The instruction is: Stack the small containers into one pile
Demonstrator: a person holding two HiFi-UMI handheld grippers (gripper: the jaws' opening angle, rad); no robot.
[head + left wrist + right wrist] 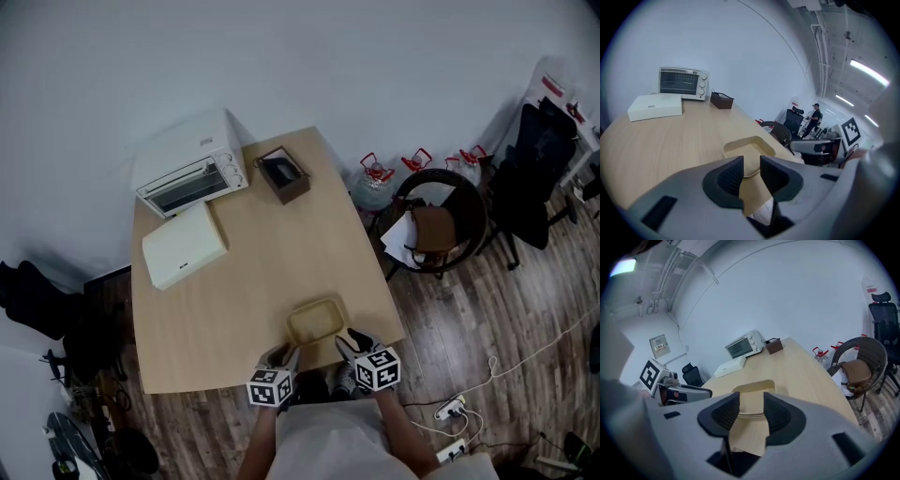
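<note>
- A beige container (pixel 316 322) with rounded corners is seen in the lower middle of the head view. It rests on the light wooden surface (pixel 253 272), close to that surface's lower edge.
- The left gripper (pixel 284 355) is held at the container's lower left and the right gripper (pixel 352 341) at its lower right. Both are pointed up the frame toward it; from above it cannot be told whether either tip touches the rim.
- In the left gripper view the jaws are seen parted, with nothing clamped. The container lies just beyond them, and only bare wood and its near rim are framed in the gap.
- In the right gripper view the jaws are likewise spread and released, and the container is seen past the ribbed pads (pixel 725 414) rather than pressed by them.
- At the upper left of the head view a white toaster oven (pixel 192 169) is set at the surface's far corner. A flat white box (pixel 185 244) lies just below it, and a small brown box (pixel 284 174) (open at the top) stands to its right.
- To the right of the surface, on the wooden floor, a wicker chair (pixel 441 220) is seen, with water bottles (pixel 375 178) just beside it.
</note>
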